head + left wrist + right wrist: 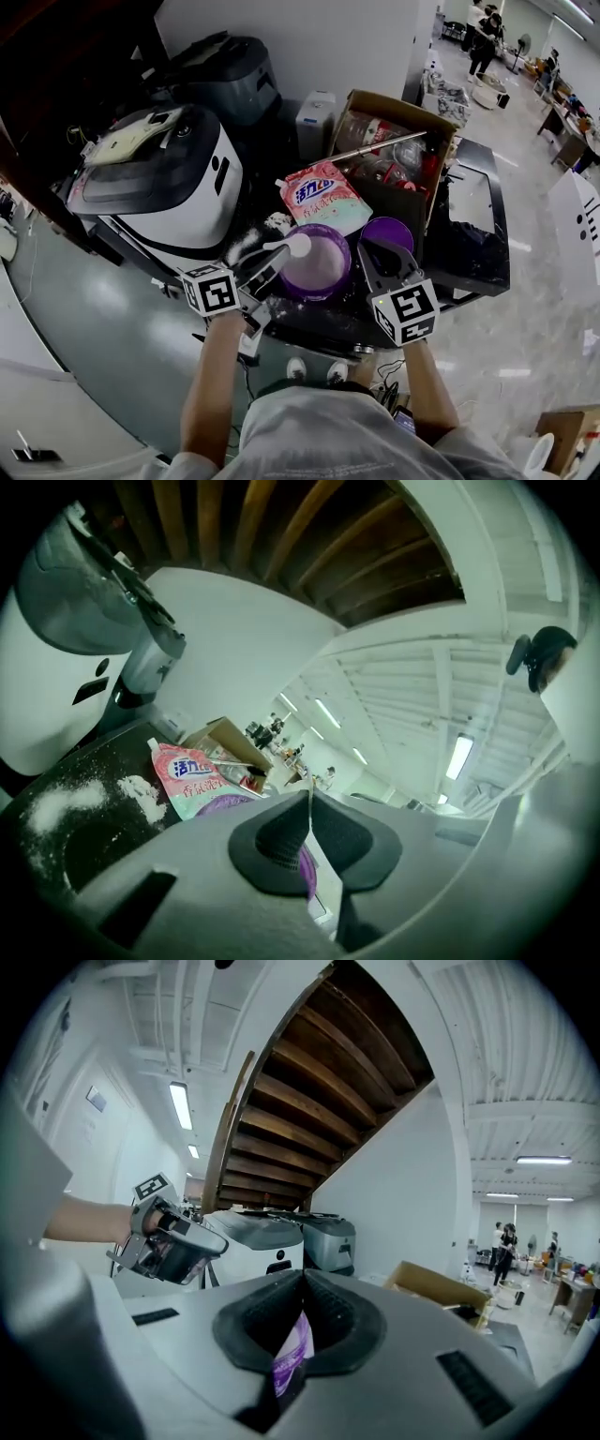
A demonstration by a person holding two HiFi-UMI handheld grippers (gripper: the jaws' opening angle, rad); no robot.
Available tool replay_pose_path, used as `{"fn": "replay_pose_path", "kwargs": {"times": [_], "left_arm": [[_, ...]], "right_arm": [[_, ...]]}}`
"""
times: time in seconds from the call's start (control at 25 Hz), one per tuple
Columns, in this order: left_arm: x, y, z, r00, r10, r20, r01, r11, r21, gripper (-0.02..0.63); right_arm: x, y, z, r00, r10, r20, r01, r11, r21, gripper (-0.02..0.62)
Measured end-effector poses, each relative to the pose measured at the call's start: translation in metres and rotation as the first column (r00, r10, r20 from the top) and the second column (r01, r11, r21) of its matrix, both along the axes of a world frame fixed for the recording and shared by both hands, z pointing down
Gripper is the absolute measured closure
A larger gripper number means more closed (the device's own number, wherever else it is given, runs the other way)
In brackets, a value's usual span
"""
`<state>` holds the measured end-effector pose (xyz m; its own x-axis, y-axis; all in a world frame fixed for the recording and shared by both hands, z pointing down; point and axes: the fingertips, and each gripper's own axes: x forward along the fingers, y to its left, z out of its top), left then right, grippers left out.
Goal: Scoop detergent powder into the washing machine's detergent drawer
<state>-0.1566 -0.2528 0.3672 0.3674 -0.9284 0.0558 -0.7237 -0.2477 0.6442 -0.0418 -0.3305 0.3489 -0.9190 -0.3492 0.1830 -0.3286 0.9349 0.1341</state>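
Head view steeply down from above, both gripper views low, tilted upward, all sharing the cardboard box (398, 105)

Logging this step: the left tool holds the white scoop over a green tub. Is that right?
Not quite. The tub is purple, not green, as the head view shows. The left tool does hold the white scoop over it.

A round purple tub (344, 270) of white detergent powder (315, 266) stands on the dark surface (473, 246). A pink detergent pouch (323, 195) lies at its 12 o'clock. A white scoop (296, 246) hangs over its 10 o'clock rim, its handle pinched in the left claw (265, 265). The purple lid (387, 232), at 2 o'clock, is nipped by the right claw (380, 258). The white washing machine (173, 183) stands at 10 o'clock.
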Motion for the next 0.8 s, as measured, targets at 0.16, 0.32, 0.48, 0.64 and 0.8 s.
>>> {"fn": "replay_pose_path", "kwargs": {"times": [0.16, 0.32, 0.48, 0.64, 0.8], "left_arm": [[-0.003, 0.02, -0.002, 0.996, -0.045, -0.072, 0.046, 0.999, 0.015, 0.591], [-0.015, 0.045, 0.001, 0.994, -0.065, -0.086, 0.067, 0.998, 0.02, 0.591], [-0.035, 0.076, 0.002, 0.995, -0.051, -0.09, 0.055, 0.998, 0.037, 0.592], [-0.067, 0.113, 0.009, 0.996, -0.02, -0.09, 0.024, 0.998, 0.053, 0.591], [-0.104, 0.148, 0.02, 0.995, 0.018, -0.099, -0.014, 0.999, 0.041, 0.592]], "right_arm": [[0.003, 0.018, 0.007, 0.999, -0.033, -0.024, 0.033, 0.999, 0.012, 0.591], [0.005, 0.037, 0.006, 1.0, -0.009, -0.022, 0.009, 1.0, 0.028, 0.591], [0.001, 0.062, 0.001, 0.999, 0.042, -0.004, -0.042, 0.998, 0.05, 0.591], [-0.017, 0.094, 0.003, 0.994, 0.108, 0.006, -0.108, 0.991, 0.081, 0.591], [-0.033, 0.134, 0.01, 0.977, 0.211, 0.011, -0.212, 0.975, 0.069, 0.591]]}}
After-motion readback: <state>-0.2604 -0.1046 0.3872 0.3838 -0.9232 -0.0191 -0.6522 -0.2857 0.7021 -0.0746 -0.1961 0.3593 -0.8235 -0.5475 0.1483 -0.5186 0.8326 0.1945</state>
